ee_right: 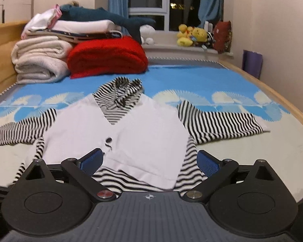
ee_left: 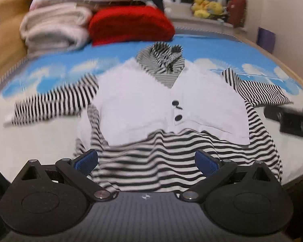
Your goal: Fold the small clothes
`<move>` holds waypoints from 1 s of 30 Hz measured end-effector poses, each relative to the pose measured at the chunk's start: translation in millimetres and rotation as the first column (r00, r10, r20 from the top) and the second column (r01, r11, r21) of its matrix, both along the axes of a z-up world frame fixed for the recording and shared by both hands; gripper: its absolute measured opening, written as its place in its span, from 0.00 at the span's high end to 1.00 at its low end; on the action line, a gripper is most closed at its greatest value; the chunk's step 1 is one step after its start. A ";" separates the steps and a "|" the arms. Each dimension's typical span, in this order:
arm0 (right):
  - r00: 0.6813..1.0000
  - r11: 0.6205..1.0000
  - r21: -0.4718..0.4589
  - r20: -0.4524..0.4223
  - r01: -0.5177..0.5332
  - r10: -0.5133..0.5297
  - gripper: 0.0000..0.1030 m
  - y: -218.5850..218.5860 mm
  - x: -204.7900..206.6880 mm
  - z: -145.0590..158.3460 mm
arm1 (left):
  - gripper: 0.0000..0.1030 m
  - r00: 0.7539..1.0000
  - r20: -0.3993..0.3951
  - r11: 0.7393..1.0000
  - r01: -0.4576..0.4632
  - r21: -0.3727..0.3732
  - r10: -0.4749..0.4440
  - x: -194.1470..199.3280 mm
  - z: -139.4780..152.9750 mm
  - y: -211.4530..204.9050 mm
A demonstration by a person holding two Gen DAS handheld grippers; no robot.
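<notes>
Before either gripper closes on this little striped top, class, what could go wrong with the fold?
1. The white vest panel lies loose over the striped shirt; a pinch at the hem may catch only one layer.
2. Both striped sleeves are spread wide, so they could drag and bunch.
3. Left gripper and right gripper are both open near the hem and might tug unevenly.

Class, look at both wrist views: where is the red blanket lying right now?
The red blanket lies folded at the far end of the bed, right of the rolled cream blankets and beyond the striped top.
</notes>
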State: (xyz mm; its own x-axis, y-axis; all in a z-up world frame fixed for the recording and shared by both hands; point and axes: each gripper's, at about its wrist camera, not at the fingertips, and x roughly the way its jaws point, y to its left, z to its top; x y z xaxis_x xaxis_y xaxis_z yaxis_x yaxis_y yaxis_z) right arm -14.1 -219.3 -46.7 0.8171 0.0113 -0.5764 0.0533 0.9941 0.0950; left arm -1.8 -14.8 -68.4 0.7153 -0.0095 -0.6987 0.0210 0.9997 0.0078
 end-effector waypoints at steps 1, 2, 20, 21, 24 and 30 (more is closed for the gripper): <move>1.000 1.000 -0.002 -0.010 0.003 -0.003 0.04 0.5 0.6 -2.1 | 0.01 1.000 -0.004 1.000 -0.012 -0.011 0.012 3.8 -4.9 -1.1; 1.000 1.000 -0.007 -0.019 0.005 -0.005 0.05 0.6 1.7 -5.4 | 0.01 1.000 -0.003 1.000 -0.017 -0.020 0.017 5.8 -5.4 -1.2; 0.997 1.000 -0.002 -0.077 -0.005 0.005 0.10 15.9 21.5 -27.5 | 0.01 0.997 -0.067 0.998 -0.033 -0.060 0.029 23.4 -9.3 -11.7; 0.997 1.000 0.000 -0.082 -0.007 0.007 0.10 15.8 22.6 -28.2 | 0.01 0.998 -0.053 0.998 -0.026 -0.061 0.023 21.7 -8.3 -12.4; 0.996 1.000 -0.002 -0.087 -0.010 0.009 0.10 17.3 24.5 -31.2 | 0.01 1.000 -0.003 1.000 0.001 -0.020 -0.001 15.5 -12.4 -17.0; 0.995 1.000 0.004 -0.095 -0.009 0.010 0.10 18.3 27.0 -34.1 | 0.01 1.000 -0.029 1.000 0.002 -0.001 -0.002 16.9 -20.7 -20.0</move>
